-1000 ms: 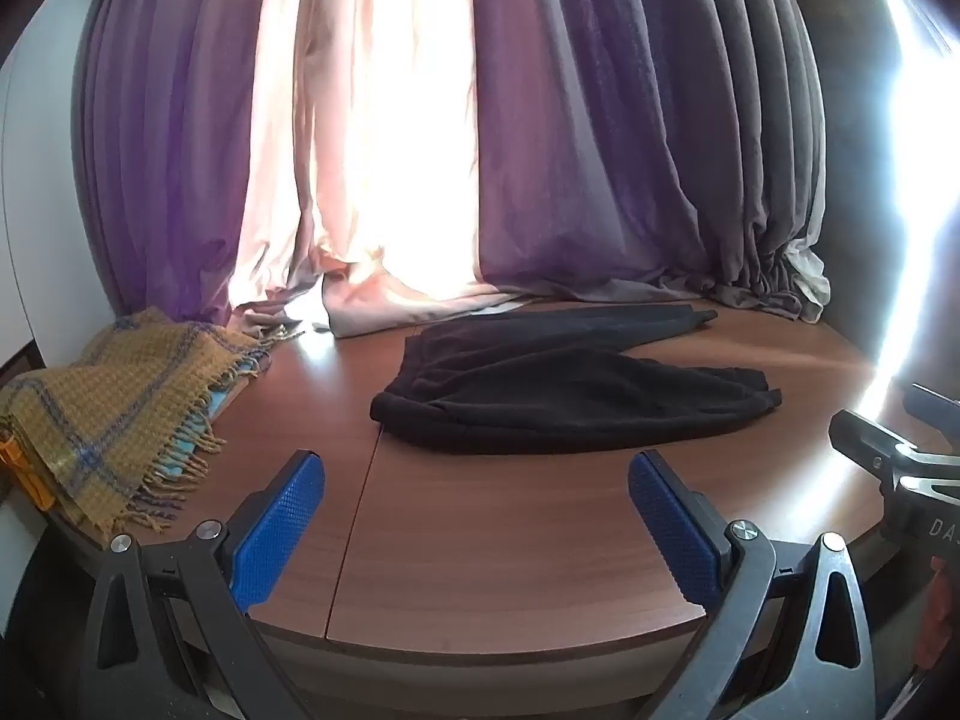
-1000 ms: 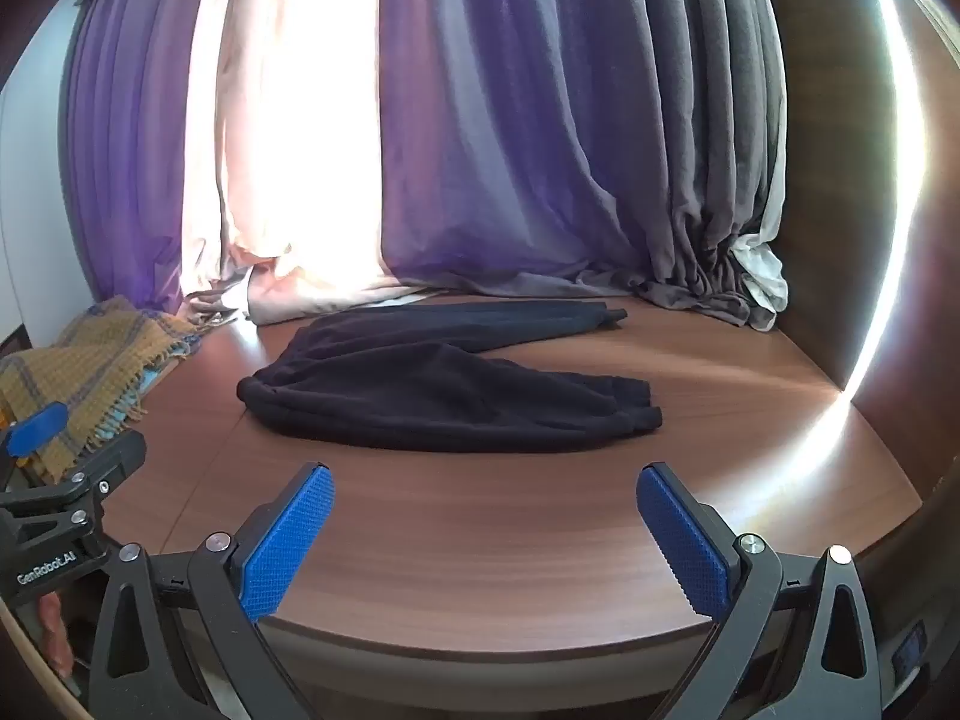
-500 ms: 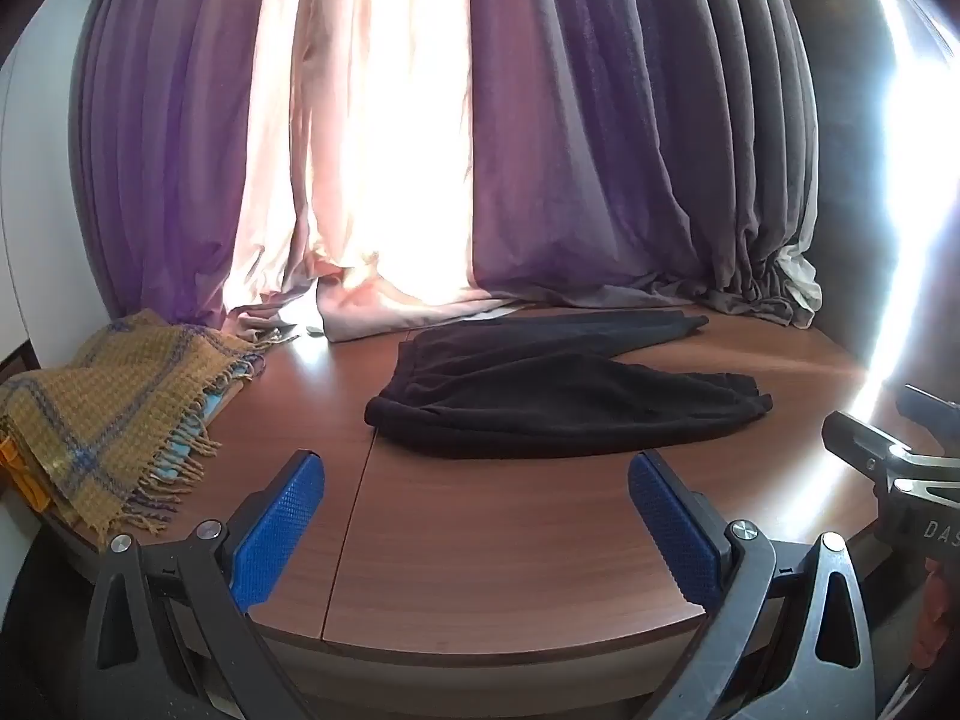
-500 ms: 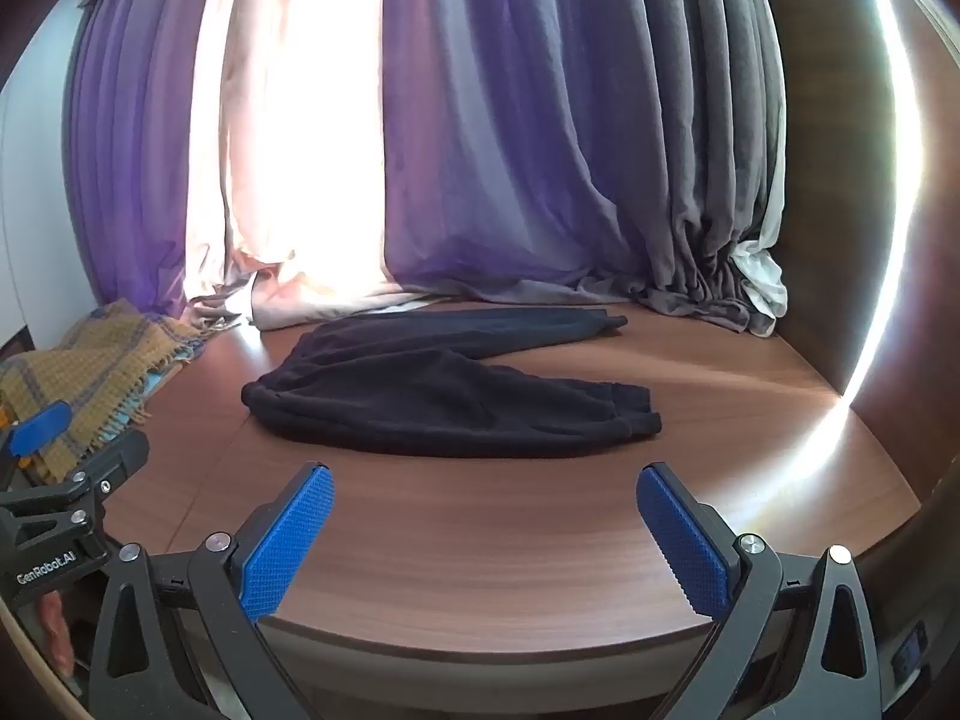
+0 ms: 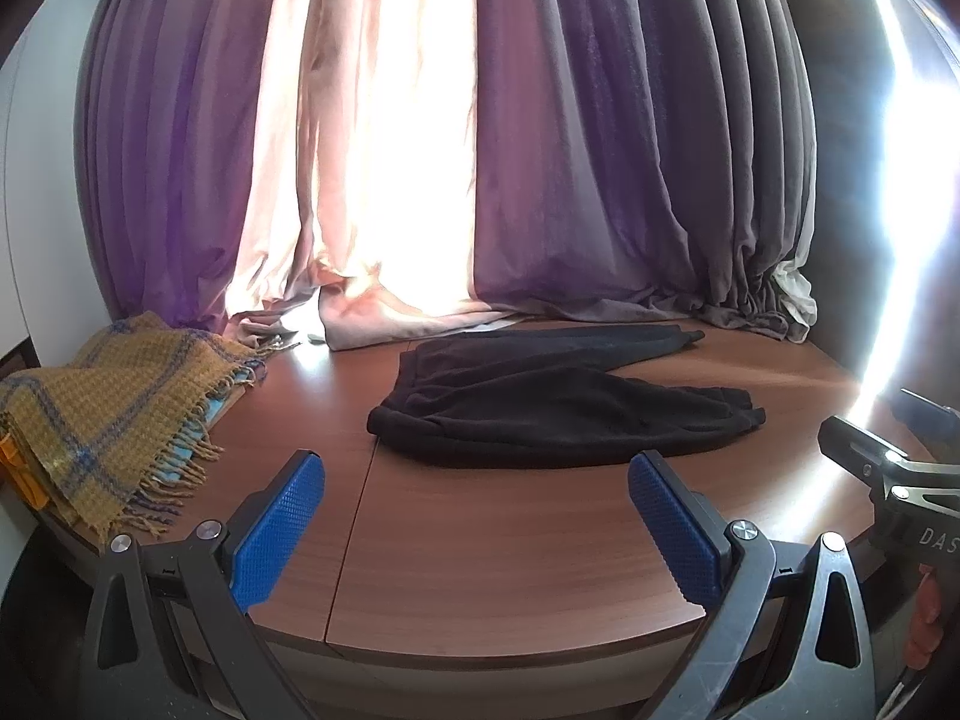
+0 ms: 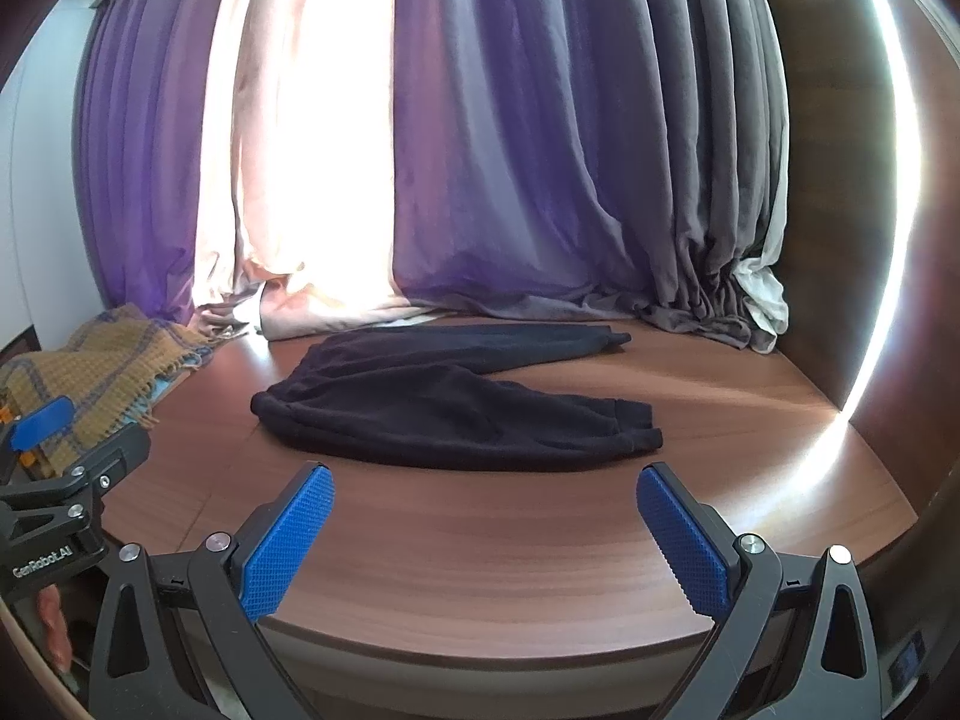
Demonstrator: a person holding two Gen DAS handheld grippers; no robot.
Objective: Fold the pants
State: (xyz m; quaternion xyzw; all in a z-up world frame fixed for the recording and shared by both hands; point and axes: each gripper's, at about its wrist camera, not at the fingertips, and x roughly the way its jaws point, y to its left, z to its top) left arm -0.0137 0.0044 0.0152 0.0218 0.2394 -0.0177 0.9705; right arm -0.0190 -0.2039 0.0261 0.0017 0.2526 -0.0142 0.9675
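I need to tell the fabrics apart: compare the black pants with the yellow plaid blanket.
The pants are plain black; the blanket is mustard with blue checks. The pants lie spread mid-table; the blanket is bunched at its left edge. The blanket has fringe; the pants have cuffs. Neither gripper touches either.

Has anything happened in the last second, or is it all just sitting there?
Almost nothing. Both views drift very slightly, so the hands barely moved. Nothing was taken hold of or let go. The left gripper and right gripper are open as before, back from the pants, which lie unfolded on the table; the blanket is unchanged.
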